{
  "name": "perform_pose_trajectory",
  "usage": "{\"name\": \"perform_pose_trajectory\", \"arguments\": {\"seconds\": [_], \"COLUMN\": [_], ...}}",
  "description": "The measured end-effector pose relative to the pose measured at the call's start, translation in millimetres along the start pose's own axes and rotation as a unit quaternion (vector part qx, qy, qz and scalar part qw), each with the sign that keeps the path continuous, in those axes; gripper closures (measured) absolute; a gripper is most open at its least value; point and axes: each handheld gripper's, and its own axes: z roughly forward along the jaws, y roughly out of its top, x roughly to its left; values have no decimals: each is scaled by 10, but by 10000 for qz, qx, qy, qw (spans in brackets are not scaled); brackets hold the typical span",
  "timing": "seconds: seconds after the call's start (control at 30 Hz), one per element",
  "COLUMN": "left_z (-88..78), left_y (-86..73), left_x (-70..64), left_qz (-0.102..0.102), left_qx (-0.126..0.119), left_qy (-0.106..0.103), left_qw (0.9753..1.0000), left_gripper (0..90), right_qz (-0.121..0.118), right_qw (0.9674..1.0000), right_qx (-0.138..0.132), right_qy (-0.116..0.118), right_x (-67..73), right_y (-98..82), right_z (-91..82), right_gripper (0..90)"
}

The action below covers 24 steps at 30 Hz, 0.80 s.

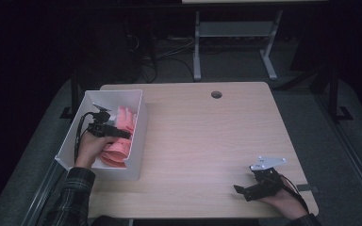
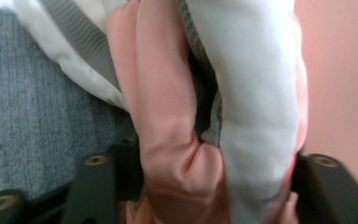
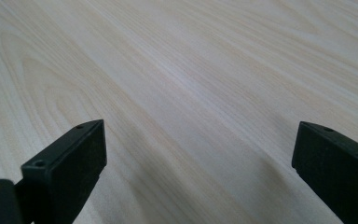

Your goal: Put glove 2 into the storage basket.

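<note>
High view: my left gripper [image 1: 107,128] is down inside the white bin [image 1: 141,123] at the left side of the wooden table [image 1: 207,141]. My left hand [image 1: 88,149] reaches in over the bin's near end. A pink garment [image 1: 120,143] lies bundled in the bin, beneath and beside the gripper, reaching toward the bin's far half. My right gripper [image 1: 241,192] rests low at the near right corner of the table, well apart from the bin, with my right hand [image 1: 283,201] behind it and its grey three-cornered plate on top.

Left gripper view: folds of the pink garment [image 2: 168,140] and of a white cloth with a grey ribbed band [image 2: 256,116] stand between my two black jaws, which sit wide to either side. The fabric fills the gap. Whether the pads press on it I cannot tell; the picture is close and soft. Grey knit fabric [image 2: 32,107] lies at the left, and a pale pink surface at the right.

Right gripper view: my right gripper [image 3: 198,163] has its jaws spread wide, nothing between them, just above the bare wood grain of the table [image 3: 191,70].
</note>
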Motion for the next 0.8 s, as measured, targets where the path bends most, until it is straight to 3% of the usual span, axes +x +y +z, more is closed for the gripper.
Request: {"name": "perform_pose_trajectory", "arguments": {"seconds": [0.17, 0.3, 0.47, 0.7, 0.8], "left_z": [-66, -146, -277, -589, -712], "left_y": [2, 2, 2, 31, 53], "left_x": [6, -18, -23, -111, -201], "left_qz": [106, 268, 215, 373, 549], "left_qx": [-24, -7, -265, -632, -742], "left_qy": [14, 224, 304, 307, 343], "left_qw": [9999, 9994, 9990, 9968, 9951], "left_gripper": [307, 238, 139, 135, 135], "right_qz": [-17, -57, -27, -68, -60], "right_qw": [10000, 10000, 10000, 10000, 10000], "right_qx": [0, -8, -21, -11, -12], "right_qy": [-6, -10, -22, -23, -23], "right_x": [-3, -1, 2, 10, 13], "right_y": [6, 9, 9, 12, 12], "right_z": [-6, -6, -9, -5, -5], "right_gripper": [27, 27, 27, 27, 27]}}
